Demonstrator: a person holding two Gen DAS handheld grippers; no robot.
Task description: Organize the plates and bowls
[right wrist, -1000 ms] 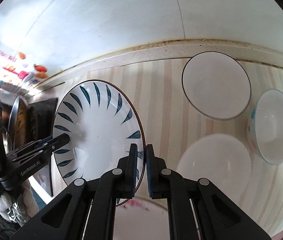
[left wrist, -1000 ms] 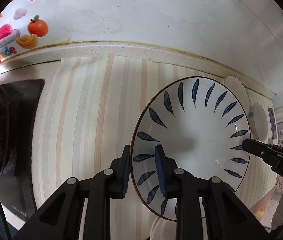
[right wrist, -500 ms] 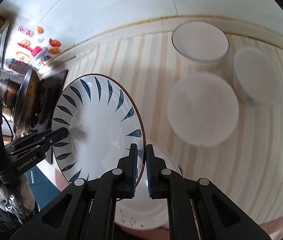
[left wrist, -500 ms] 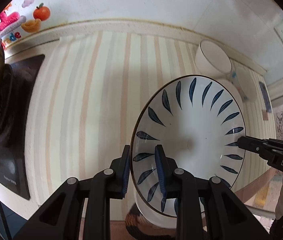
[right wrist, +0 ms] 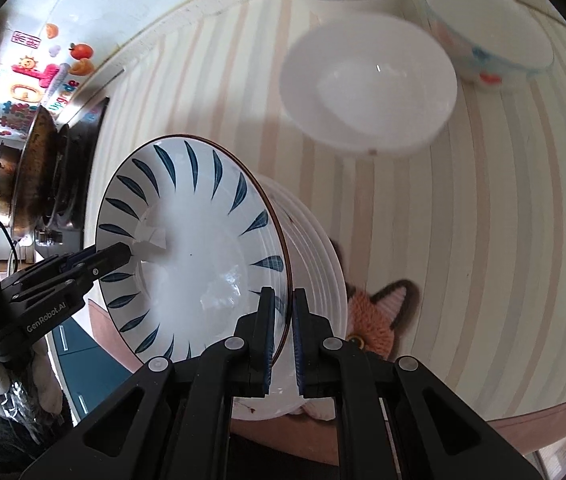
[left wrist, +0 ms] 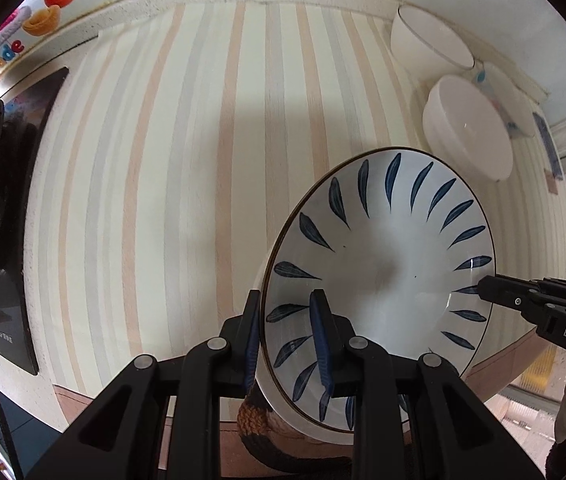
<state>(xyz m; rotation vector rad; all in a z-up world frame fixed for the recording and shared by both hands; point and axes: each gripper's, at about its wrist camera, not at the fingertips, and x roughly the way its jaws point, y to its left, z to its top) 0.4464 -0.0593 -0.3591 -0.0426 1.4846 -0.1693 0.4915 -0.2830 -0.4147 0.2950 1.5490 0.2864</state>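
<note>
Carefully, we keep both the left claw [left wrist: 285,336] and right claw [right wrist: 282,328] clamped on opposite rims of the slick, breakable leaf-patterned plate [left wrist: 379,276].

Bright, even daylight; fisheye edges bend, far bowls [right wrist: 367,84] slightly blurred.

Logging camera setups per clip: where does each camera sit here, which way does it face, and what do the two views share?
Left wrist: on the left tool, facing down at the striped counter; its fingers clamp the blue-leaf plate; right tool enters from the right.
Right wrist: on the right tool, looking steeply down; fingers clamp the same plate's rim; left tool and a gloved hand at left.
Shared: plate, white bowls, stove, each other's tool.
</note>
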